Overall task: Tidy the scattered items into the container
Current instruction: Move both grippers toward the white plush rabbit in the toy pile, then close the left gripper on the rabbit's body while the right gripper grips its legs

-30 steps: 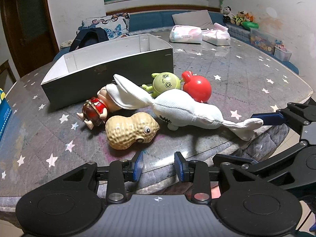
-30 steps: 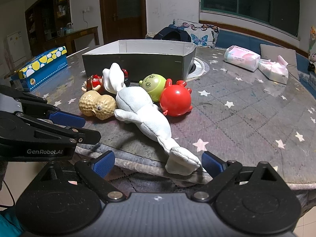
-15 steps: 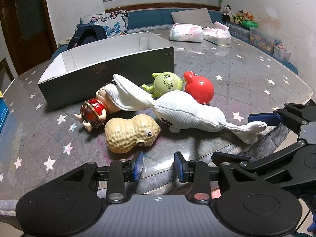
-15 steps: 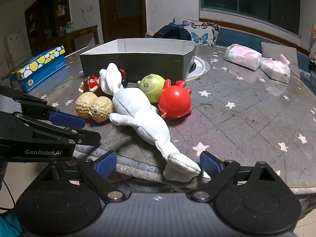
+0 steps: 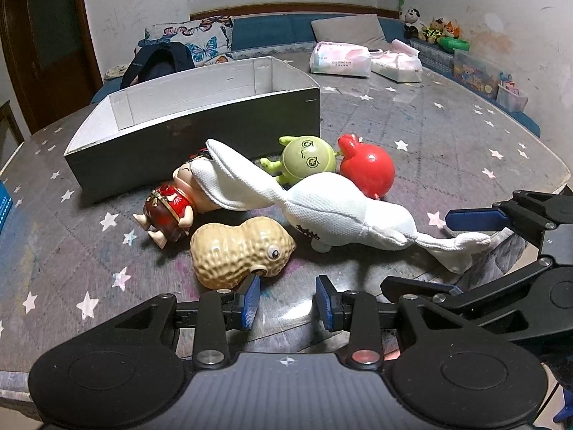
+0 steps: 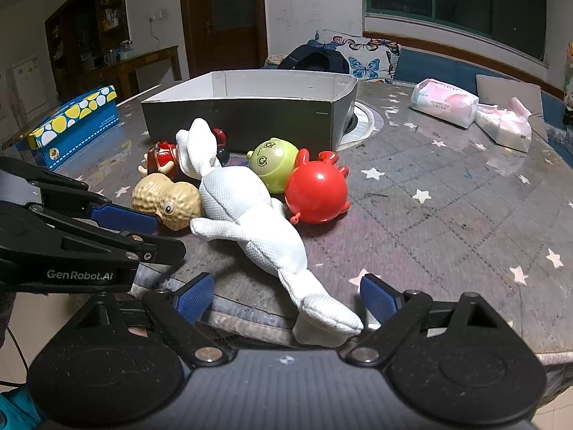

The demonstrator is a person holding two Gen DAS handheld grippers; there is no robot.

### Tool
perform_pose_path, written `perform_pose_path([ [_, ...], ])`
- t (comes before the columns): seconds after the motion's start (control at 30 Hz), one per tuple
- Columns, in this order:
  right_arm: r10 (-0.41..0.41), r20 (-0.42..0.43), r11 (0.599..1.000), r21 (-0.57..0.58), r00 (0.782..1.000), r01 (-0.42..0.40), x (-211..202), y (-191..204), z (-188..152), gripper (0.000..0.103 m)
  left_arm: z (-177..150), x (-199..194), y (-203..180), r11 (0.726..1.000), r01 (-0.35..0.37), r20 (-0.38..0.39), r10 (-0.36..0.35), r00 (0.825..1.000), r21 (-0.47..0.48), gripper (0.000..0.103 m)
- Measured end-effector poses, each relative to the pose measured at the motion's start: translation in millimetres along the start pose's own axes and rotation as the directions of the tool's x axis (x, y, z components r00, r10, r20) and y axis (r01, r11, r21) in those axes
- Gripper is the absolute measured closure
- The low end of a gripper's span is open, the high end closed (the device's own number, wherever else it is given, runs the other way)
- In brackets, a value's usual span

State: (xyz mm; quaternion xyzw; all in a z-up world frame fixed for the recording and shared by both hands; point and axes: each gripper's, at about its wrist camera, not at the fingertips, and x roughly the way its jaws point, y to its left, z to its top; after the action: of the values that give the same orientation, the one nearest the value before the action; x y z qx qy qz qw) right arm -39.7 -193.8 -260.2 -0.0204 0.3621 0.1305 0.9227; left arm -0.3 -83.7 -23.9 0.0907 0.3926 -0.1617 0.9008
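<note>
A grey open box [image 5: 200,122] stands on the star-patterned table, also in the right wrist view [image 6: 250,114]. In front of it lie a white plush animal [image 5: 336,211] [image 6: 250,215], a peanut toy [image 5: 240,251] [image 6: 168,200], a red-dressed doll [image 5: 172,208] [image 6: 161,156], a green round toy [image 5: 308,159] [image 6: 274,161] and a red round toy [image 5: 369,170] [image 6: 317,193]. My left gripper [image 5: 286,302] is open and empty, just short of the peanut toy. My right gripper [image 6: 286,295] is open wide, its jaws either side of the plush's tail end at the table edge.
A blue and yellow box [image 6: 71,122] lies at the table's left. Two tissue packs [image 5: 340,62] [image 6: 444,102] lie at the far side. A sofa with cushions and a dark bag [image 5: 157,62] stand behind the table.
Both grippers have moved forward toward the toys. The right gripper's jaws now flank the plush's tail. The toys have not moved.
</note>
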Motion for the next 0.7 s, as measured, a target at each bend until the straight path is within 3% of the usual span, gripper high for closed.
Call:
perform_pose_path([
  [0.7,0.02,-0.026,1.0,-0.001,0.999,-0.02,16.6,-6.5,11.7,0.018,11.2,8.9,14.4,0.999,0.028,-0.013,-0.029,1.0,-0.034,0.066],
])
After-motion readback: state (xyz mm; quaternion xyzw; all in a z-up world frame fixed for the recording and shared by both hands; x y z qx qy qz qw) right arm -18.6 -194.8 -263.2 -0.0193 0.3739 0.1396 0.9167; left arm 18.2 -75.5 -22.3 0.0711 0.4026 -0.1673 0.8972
